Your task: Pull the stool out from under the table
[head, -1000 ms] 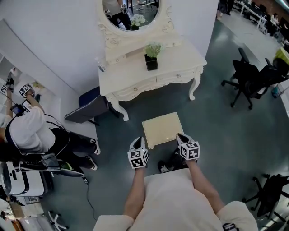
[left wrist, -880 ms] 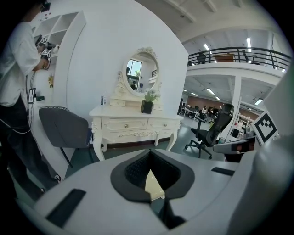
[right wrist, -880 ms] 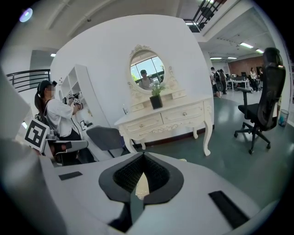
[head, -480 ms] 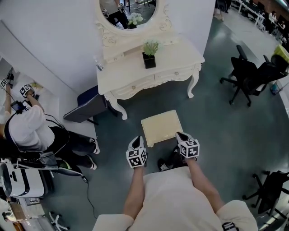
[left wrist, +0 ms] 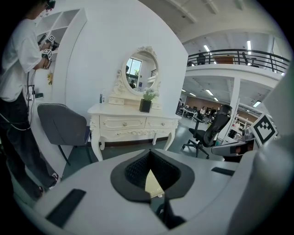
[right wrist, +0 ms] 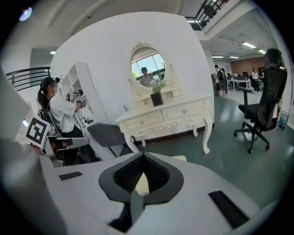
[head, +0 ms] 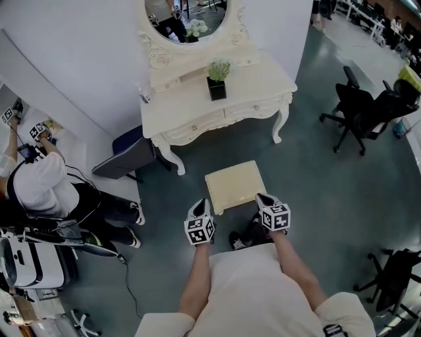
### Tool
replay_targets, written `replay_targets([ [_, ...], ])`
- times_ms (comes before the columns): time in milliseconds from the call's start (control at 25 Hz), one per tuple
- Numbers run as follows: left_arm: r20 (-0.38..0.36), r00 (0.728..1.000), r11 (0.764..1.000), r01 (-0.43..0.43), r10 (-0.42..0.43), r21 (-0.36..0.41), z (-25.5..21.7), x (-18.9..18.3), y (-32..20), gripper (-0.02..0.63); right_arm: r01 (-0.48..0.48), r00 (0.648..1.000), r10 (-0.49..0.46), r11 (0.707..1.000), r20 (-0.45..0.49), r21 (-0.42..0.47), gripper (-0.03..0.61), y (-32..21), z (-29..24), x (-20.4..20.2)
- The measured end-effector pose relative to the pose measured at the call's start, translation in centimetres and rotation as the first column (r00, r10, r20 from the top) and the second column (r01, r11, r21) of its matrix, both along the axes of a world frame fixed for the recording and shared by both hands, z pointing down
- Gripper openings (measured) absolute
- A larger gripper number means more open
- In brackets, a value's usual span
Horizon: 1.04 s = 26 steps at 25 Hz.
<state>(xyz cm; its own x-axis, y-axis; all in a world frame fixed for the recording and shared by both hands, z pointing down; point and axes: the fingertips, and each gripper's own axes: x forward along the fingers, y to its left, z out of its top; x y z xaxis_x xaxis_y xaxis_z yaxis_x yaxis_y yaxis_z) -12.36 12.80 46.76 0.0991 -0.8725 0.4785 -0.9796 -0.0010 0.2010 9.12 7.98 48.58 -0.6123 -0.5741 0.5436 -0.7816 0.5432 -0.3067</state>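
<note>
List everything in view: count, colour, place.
dressing table: 1, cream, top centre
mirror: 1, oval with a cream frame, at the table's back
potted plant: 1, green in a black pot, on the tabletop
stool: 1, cream, on the floor in front of the table, clear of it
side chair: 1, dark grey, left of the table
office chairs: at least 2, black, right side
other person: 1, white top, far left
left gripper: 1, grey, shut, at the stool's near left corner
right gripper: 1, grey, shut, at the stool's near right corner
</note>
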Motion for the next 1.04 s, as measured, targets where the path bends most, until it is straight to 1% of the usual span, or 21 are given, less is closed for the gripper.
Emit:
replay_targets([
  [120,-0.002,1.000,1.000,-0.008,0.008,-0.002,0.1,0.1,0.1,0.015,0.010,1.000,-0.009,1.000,-0.012,0.002,0.043,0.3,0.2,-0.2],
  [1040,-0.007,0.999,0.999,-0.042,0.042,-0.006,0.4,1.1,0.6,0.015,0.030,1.000,-0.030,1.000,-0.009,-0.009,0.043,1.2,0.5,-0.5],
])
